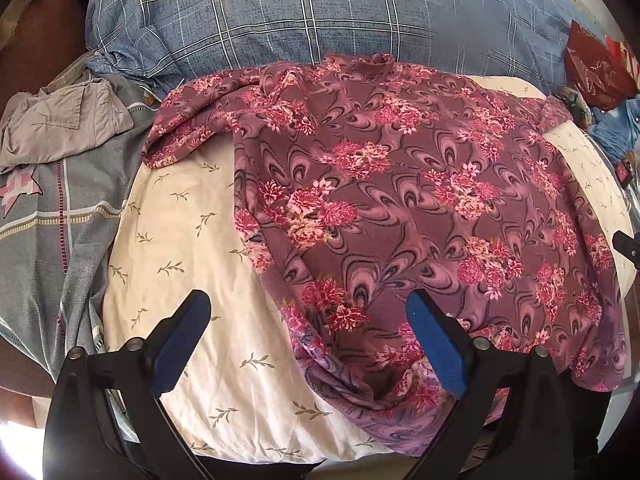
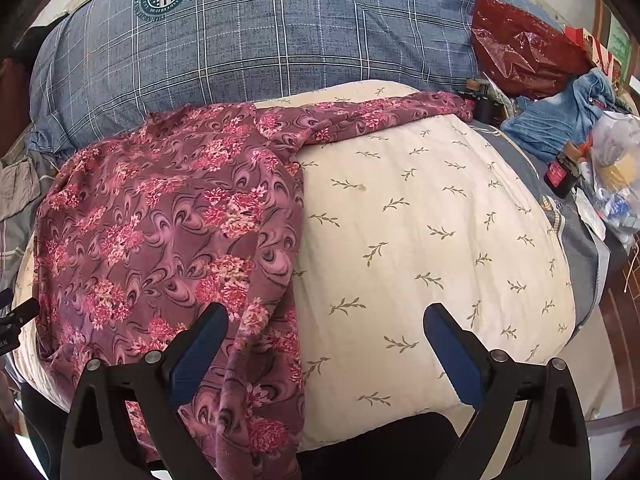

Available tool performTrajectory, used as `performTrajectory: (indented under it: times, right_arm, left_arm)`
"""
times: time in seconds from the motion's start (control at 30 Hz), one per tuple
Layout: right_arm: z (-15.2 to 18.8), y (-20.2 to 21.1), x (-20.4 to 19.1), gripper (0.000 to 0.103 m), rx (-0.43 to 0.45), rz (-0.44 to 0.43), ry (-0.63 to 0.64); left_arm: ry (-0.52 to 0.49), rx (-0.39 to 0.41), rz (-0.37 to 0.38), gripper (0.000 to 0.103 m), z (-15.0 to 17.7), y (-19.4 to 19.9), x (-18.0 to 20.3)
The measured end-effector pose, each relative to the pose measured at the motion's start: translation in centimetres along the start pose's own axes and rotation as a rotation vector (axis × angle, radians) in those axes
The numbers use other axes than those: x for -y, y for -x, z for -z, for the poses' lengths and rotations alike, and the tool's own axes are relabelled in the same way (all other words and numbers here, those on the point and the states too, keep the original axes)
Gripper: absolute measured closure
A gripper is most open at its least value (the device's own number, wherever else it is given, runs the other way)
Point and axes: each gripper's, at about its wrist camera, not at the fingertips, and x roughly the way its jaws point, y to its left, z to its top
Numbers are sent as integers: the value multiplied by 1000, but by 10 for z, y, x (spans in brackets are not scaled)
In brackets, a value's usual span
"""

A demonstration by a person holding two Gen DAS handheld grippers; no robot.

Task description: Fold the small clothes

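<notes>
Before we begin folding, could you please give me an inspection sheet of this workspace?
Surface: cream leaf-print cushion, bare on its right side.
Job's things: floral maroon garment spread flat on the cushion, unfolded; one sleeve stretched along the far edge, hem hanging over the near edge.
Clutter: grey garment crumpled at far left; red plastic bag, blue denim piece and clear plastic bag at right.
Grippers: left tongs open over the garment's near left edge; right tongs open over its near right edge; neither holds anything.
Cables: nothing seen.
Surroundings: blue plaid bedding behind the cushion.
</notes>
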Motion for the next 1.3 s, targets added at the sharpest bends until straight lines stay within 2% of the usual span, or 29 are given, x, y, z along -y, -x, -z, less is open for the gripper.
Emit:
performTrajectory:
  times: [0.1, 0.23, 0.4, 0.47, 0.6, 0.67, 0.7, 0.73, 0.77, 0.8, 0.83, 0.9, 0.93, 1.03, 1.1, 1.2, 1.3]
  right_arm:
    - [-2, 0, -4, 5, -2, 1, 9]
    - [-3, -2, -1, 5, -18, -21, -14]
    - [3, -8, 8, 5, -51, -38, -33]
    - [8, -11, 11, 5, -73, -75, -45]
    - [19, -20, 12, 4, -138, -229, -91]
    - [26, -28, 4, 5, -181, -244, -68]
    - [29, -32, 0, 8, -194, -236, -43]
    - [33, -33, -3, 14, -203, -234, -18]
    - [37, -35, -7, 48, -208, -237, 14]
    - [39, -38, -9, 98, -224, -262, 37]
    - [38, -38, -6, 95, -230, -281, 33]
    - [34, -25, 10, 97, -167, -340, -20]
    - [30, -13, 22, 97, -123, -374, -55]
    - [24, 13, 59, 97, -29, -425, -151]
    - [26, 9, 72, 99, -55, -376, -172]
    - [47, -26, 76, 99, -178, -337, -207]
    - [55, -39, 69, 98, -244, -267, -178]
  left_arm:
    - [11, 4, 0, 4, 0, 0, -6]
    - [86, -2, -7, 4, -3, 1, -31]
    - [143, -63, 0, 4, 3, -2, -55]
    - [149, -105, 64, 4, 9, -4, -52]
    - [132, -201, 211, 4, 20, -14, -27]
    - [106, -251, 249, 5, 23, -21, -11]
    - [103, -271, 253, 11, 25, -24, -4]
    - [101, -285, 252, 47, 26, -26, -1]
    - [85, -316, 247, 84, 26, -31, 2]
    - [83, -316, 215, 90, 24, -30, -1]
    - [101, -318, 229, 95, 22, -28, -6]
    - [206, -322, 298, 96, 19, -14, -30]
    - [224, -308, 316, 96, 19, -4, -38]
    - [216, -276, 297, 95, 29, 14, -50]
    - [216, -301, 265, 95, 38, 7, -53]
    - [232, -378, 211, 95, 55, -14, -56]
    - [234, -361, 243, 95, 53, -1, -63]
